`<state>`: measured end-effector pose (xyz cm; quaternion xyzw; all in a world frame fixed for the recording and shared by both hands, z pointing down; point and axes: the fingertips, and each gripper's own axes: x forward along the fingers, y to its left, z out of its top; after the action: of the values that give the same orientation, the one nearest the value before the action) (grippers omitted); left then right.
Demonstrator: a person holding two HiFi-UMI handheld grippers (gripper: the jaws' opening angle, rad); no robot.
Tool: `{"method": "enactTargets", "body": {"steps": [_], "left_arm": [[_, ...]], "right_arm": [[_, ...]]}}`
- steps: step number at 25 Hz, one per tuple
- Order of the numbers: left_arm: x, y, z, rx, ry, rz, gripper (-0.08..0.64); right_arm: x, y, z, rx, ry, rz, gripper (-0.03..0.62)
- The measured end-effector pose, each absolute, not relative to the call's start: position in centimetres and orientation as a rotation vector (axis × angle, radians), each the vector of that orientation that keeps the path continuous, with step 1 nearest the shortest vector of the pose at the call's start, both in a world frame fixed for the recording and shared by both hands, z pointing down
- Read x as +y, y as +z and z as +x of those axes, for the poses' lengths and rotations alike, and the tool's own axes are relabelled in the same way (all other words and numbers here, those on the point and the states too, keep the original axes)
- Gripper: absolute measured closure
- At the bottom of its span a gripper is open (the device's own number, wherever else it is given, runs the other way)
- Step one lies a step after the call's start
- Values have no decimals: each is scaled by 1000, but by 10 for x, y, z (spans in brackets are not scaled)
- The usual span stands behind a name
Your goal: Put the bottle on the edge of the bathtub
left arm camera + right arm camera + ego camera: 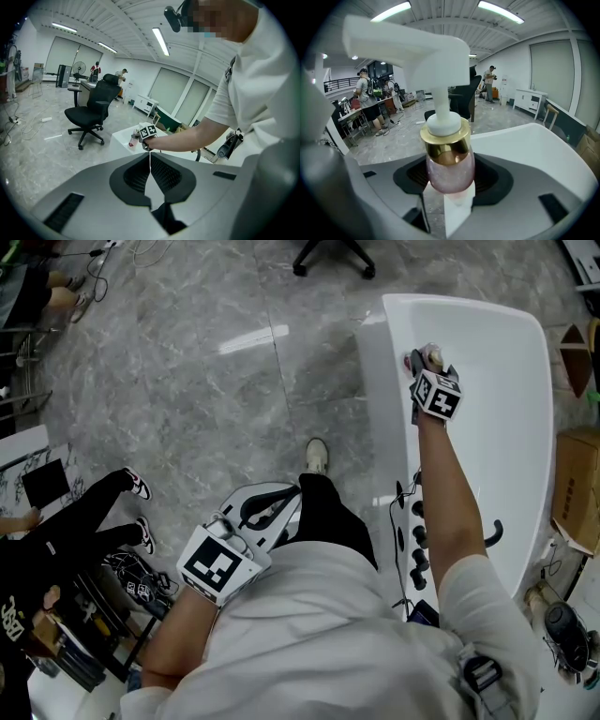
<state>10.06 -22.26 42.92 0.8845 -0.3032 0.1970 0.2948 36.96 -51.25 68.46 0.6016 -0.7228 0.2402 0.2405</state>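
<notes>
A pink pump bottle [450, 173] with a gold collar and white pump head stands upright on the white bathtub [534, 145] rim, between the jaws of my right gripper [451, 183]. The jaws stand wide, and I see no pad pressing on the glass. From the head view, the right gripper [424, 369] reaches out to the far left rim of the bathtub [384, 427], where the bottle [431, 356] shows just past its marker cube. My left gripper [272, 505] hangs close to my body over the floor. Its jaws are shut, pads together, with nothing between them [150, 165].
Black tap fittings [417, 540] sit on the tub's near rim under my right arm. A black office chair [91, 110] stands on the marble floor beyond the tub. A cardboard box [577, 488] lies right of the tub. A seated person's legs [94, 517] are at left.
</notes>
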Motion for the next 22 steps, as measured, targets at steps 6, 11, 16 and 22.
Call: {"method": "enactTargets", "body": {"steps": [6, 11, 16, 22], "left_arm": [[-216, 429, 101, -795, 519, 2381, 540], [-212, 428, 105, -780, 520, 2381, 540], [-207, 425, 107, -762, 516, 2423, 540], [-198, 412, 99, -744, 501, 2454, 540]], "right_arm": [[-504, 688, 368, -1987, 676, 1639, 310], [-493, 689, 372, -1974, 689, 1655, 298], [-477, 688, 377, -1961, 710, 1669, 291], [-450, 673, 371, -1950, 715, 1679, 298]]}}
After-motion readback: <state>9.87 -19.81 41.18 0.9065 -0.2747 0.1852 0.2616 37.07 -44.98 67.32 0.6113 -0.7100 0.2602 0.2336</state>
